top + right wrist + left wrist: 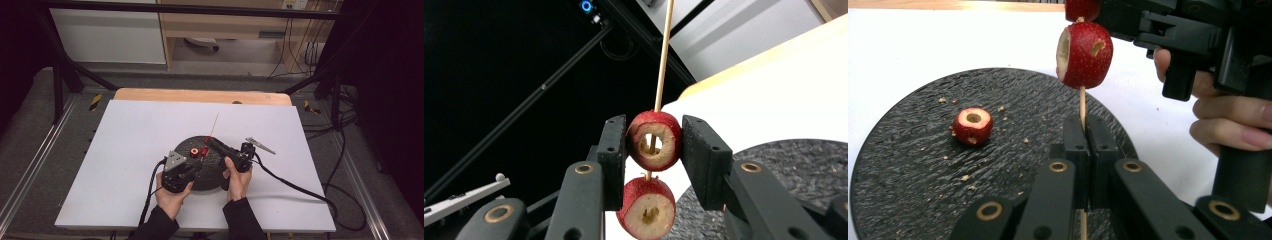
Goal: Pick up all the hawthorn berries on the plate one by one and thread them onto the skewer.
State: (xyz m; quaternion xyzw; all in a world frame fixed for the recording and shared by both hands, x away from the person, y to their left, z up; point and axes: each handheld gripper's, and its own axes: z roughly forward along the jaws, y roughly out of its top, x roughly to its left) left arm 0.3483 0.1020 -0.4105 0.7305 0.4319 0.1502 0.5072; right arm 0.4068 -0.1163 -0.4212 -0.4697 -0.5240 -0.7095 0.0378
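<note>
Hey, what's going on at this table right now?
A person is threading small cored red fruits onto a wooden skewer. The left tool is shut on the skewer's lower part, holding it upright over a round black slate plate. The right tool is clamped on the upper fruit, with a second fruit just below it on the stick. One more cored fruit lies loose on the plate, waiting among crumbs.

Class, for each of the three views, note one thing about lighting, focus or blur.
High view: the white table is evenly lit, its surroundings dark, the picture soft. Left gripper view: the fruit on the skewer is sharp, with glare on the white surface. Right gripper view: the held fruit is crisp against a black background.
</note>
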